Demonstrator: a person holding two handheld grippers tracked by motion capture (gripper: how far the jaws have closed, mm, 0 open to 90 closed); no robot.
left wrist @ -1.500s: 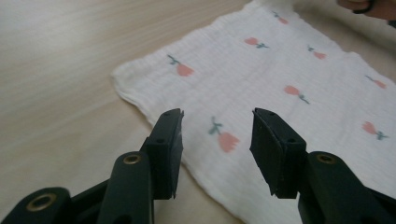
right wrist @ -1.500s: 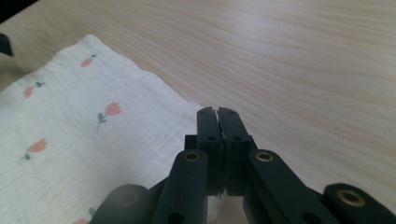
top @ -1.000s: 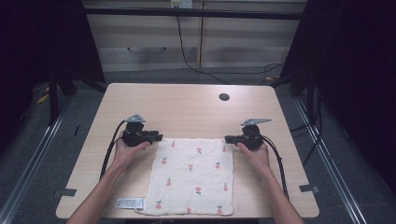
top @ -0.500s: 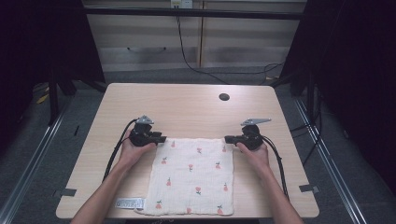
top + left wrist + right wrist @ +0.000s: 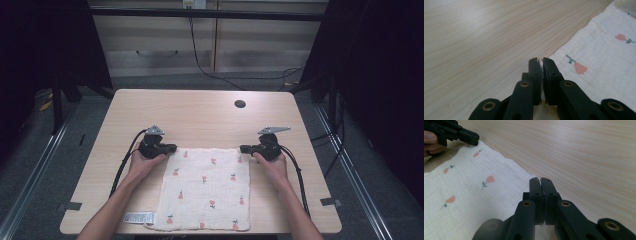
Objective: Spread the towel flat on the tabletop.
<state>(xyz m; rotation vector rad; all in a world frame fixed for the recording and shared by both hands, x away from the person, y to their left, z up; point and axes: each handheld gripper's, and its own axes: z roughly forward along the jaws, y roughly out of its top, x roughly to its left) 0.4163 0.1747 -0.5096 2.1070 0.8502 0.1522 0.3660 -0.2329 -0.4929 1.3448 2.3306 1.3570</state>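
Mid-frame, left gripper has just clamped a far corner of the white tulip-printed muslin cloth; right gripper grips the other.

Cloth: white crinkled cotton-like gauze, matt, fine puckered weave, printed with small pink flowers. Counter: pale wood-grain laminate, smooth, low satin sheen. Left claw and right claw: black matt plastic links, brass-coloured metal rivets, slightly glossy. Grey plate on top of each claw looks like bare matt metal.
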